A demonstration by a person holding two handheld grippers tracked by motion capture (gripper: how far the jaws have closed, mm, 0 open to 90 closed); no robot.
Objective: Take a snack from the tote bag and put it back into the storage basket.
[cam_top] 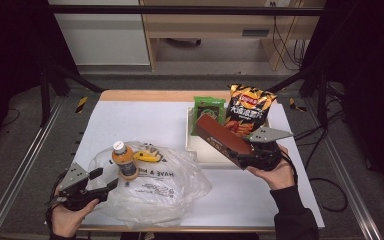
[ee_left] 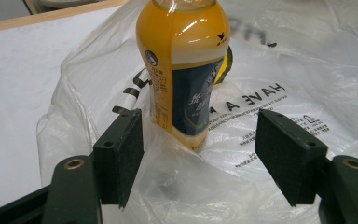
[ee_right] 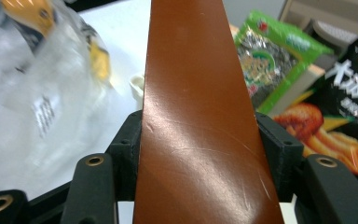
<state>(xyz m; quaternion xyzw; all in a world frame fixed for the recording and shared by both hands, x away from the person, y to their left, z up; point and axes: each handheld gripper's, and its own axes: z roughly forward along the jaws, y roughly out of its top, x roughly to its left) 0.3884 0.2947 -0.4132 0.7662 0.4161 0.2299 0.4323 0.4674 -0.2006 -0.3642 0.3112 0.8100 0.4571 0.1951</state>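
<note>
A long brown box point(cam_top: 220, 136) is clamped between the jaws of the right gripper point(cam_top: 247, 150), which are pressed flat against its two long sides; the box is carried tilted above the pale tray point(cam_top: 196, 150) at the right of the desk point(cam_top: 130, 115), its far end pointed toward the green packet point(cam_top: 209, 107) and the chip bag point(cam_top: 249, 107). The left gripper point(cam_top: 105, 182) is held with its jaws released and spread, nothing pressed between them; just ahead of them an orange drink bottle point(ee_left: 184, 70) is seen upright in the mouth of a clear plastic bag point(cam_top: 155, 187), with a small yellow item point(cam_top: 147, 156) lying near it in the bag.

The box is judged to be stiff, smooth-faced and glossy, so it could slide if gripped lightly; being held near one end, it is likely to lever downward, and a hold nearer its middle would be steadier. The bag is judged soft, thin and slippery, best taken by its rim; the bottle looks firm, rounded and liable to topple if the film under it is tugged.
</note>
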